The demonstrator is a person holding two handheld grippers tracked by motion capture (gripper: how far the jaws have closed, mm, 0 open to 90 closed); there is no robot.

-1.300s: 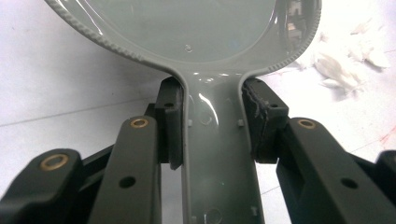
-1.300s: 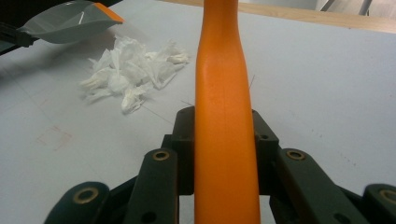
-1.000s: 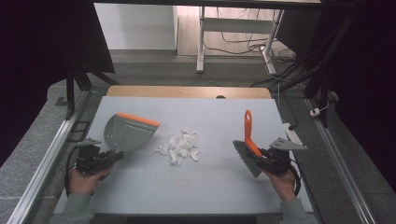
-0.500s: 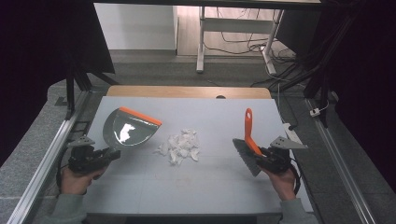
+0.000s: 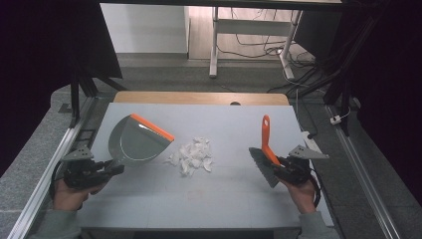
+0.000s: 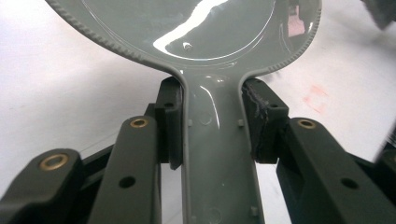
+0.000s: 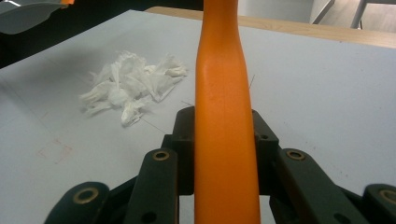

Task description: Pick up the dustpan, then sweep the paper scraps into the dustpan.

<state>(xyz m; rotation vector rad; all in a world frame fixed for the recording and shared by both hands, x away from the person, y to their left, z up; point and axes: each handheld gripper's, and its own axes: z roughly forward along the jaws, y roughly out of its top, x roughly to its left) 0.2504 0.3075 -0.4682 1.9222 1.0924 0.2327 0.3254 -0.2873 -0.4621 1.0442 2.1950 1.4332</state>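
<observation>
Dustpan and brush ready beside the paper scraps (image 5: 191, 156)

Left claw (image 5: 107, 168) pinches the dustpan (image 5: 137, 141) handle, right claw (image 5: 278, 164) pinches the brush (image 5: 265, 149); a hard sweep could scatter scraps past the tilted pan.

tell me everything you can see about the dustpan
The dustpan is grey, glossy plastic with a rounded, ridged rim and an orange strip along its straight front lip. Its flat handle is clamped between the pads of the left gripper. It is tilted, its lip pointing toward the pile of white paper scraps, without touching them. It sits at the table's left.
</observation>
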